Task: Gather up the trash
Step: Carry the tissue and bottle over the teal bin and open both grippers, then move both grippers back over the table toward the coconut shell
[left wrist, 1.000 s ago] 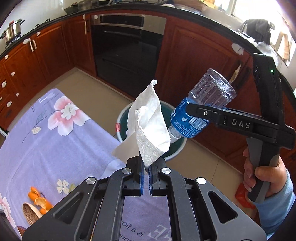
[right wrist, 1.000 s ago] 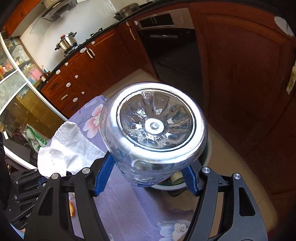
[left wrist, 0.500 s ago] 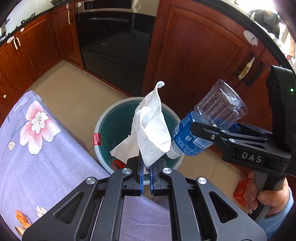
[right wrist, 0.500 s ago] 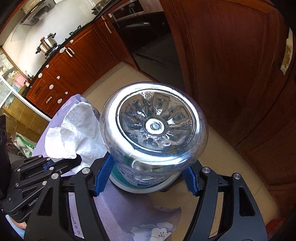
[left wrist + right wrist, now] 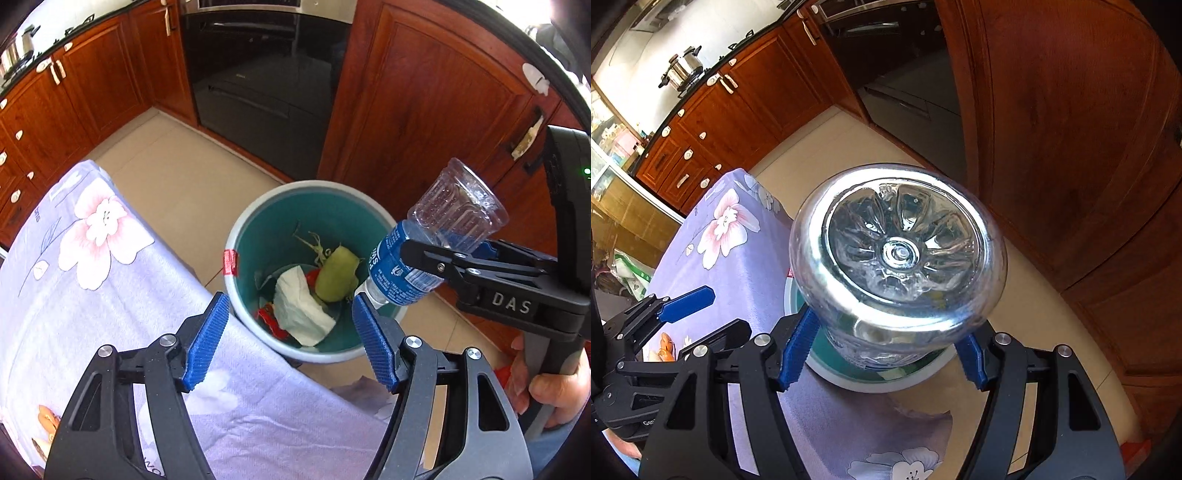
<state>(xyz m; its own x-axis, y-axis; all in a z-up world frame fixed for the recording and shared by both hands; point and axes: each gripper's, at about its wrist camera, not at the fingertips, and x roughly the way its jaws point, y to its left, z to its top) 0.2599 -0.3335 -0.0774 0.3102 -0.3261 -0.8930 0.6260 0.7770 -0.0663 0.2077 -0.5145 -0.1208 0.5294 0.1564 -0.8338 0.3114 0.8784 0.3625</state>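
Observation:
A teal trash bin (image 5: 236, 236) with a pale rim stands on the floor beside the table. Inside it lie a white paper napkin (image 5: 301, 306), a green peel (image 5: 338, 275) and red scraps. My left gripper (image 5: 286, 341) hangs over the bin's near rim, its jaws opening with nothing between the blue pads. My right gripper (image 5: 882, 350) is shut on a clear plastic bottle (image 5: 899, 254) with a blue label (image 5: 400, 273), held neck down over the bin's right rim. In the right wrist view the bottle's base hides most of the bin (image 5: 849, 384).
A table with a lilac flowered cloth (image 5: 92, 295) fills the left and touches the bin. Orange peel (image 5: 48, 417) lies on it at lower left. Wooden cabinets (image 5: 424, 122) and a black oven (image 5: 266, 77) stand behind the bin. A hand (image 5: 554, 391) grips the right gripper's handle.
My left gripper has opened and let go of the napkin, which now lies in the bin. Both grippers have come lower over the bin, the bottle still held.

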